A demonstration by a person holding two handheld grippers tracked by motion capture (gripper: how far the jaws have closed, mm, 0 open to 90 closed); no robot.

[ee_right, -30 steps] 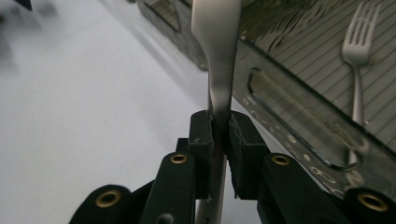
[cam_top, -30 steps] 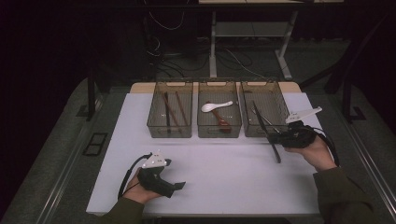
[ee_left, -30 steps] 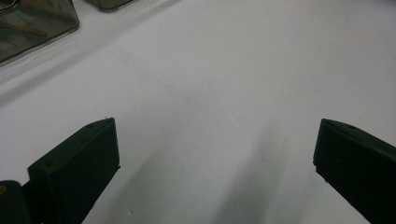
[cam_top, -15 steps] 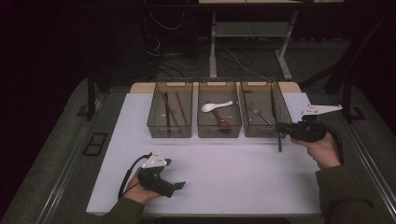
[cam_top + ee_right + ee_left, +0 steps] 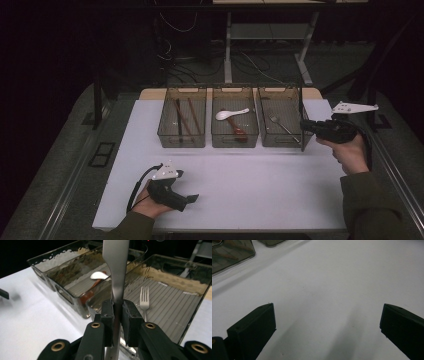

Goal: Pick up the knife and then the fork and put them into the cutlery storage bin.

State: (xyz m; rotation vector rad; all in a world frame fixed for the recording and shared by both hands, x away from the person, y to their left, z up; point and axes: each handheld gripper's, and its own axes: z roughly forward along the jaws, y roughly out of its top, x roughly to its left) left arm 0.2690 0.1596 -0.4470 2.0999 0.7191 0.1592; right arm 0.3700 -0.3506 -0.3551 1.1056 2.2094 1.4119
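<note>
My right gripper (image 5: 306, 125) (image 5: 117, 308) is shut on a flat metal knife (image 5: 116, 267), which stands upright (image 5: 300, 107) at the right wall of the right clear bin (image 5: 280, 91). A silver fork (image 5: 283, 125) (image 5: 144, 298) lies inside that bin. My left gripper (image 5: 192, 199) (image 5: 327, 322) rests low over the bare white table near the front edge. Its jaws stand wide open with nothing between them.
Three clear bins stand in a row at the back of the white table (image 5: 250, 175). The left bin (image 5: 182, 91) holds dark chopsticks (image 5: 179, 120). In the middle bin (image 5: 235, 91) lie a white spoon (image 5: 231, 114) and a brown spoon (image 5: 237, 129).
The right hand has moved right and back, and the knife has swung from slanting over the table to upright by the right bin. The left gripper has stayed still.
</note>
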